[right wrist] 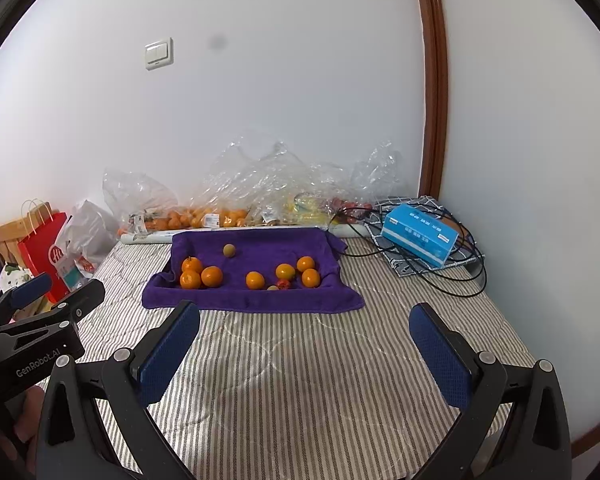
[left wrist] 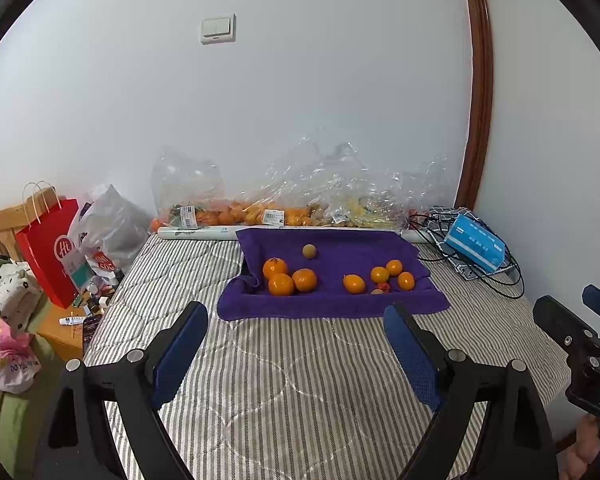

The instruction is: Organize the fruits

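Note:
A purple towel (left wrist: 340,300) (right wrist: 260,302) lies over a shallow tray on the striped bed. On it sit three oranges (left wrist: 287,276) (right wrist: 201,274) at the left, several smaller oranges (left wrist: 380,275) (right wrist: 286,272) at the right, a small brownish fruit (left wrist: 309,251) (right wrist: 229,250) at the back and a small red fruit (right wrist: 283,284). My left gripper (left wrist: 296,316) hovers open in front of the towel, with nothing between its fingers. My right gripper (right wrist: 305,316) stands open beside it, also empty.
Clear plastic bags (left wrist: 236,212) (right wrist: 220,216) of oranges and other fruit line the wall behind the towel. A blue box (left wrist: 476,246) (right wrist: 418,240) rests on black cables at the right. A red paper bag (left wrist: 48,248) and clutter stand at the left of the bed.

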Tool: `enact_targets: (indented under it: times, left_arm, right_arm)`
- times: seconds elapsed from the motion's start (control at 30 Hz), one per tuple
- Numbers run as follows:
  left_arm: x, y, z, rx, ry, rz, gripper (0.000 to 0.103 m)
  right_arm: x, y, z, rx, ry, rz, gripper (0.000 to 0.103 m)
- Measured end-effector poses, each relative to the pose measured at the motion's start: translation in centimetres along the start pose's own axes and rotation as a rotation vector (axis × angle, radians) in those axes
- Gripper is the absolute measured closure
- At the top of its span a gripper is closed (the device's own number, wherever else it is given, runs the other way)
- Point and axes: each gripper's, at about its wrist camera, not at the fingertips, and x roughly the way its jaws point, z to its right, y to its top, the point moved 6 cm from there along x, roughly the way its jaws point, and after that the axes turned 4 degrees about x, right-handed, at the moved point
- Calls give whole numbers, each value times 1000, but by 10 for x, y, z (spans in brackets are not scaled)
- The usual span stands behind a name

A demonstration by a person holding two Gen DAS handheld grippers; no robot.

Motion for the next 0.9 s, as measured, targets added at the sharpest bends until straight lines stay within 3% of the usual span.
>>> enact_targets:
  times: [0.9]
  left_arm:
    - [-1,-2,1,-6,3,2,14]
  right_arm:
    - [-1,0,-4,-7,0,2,0]
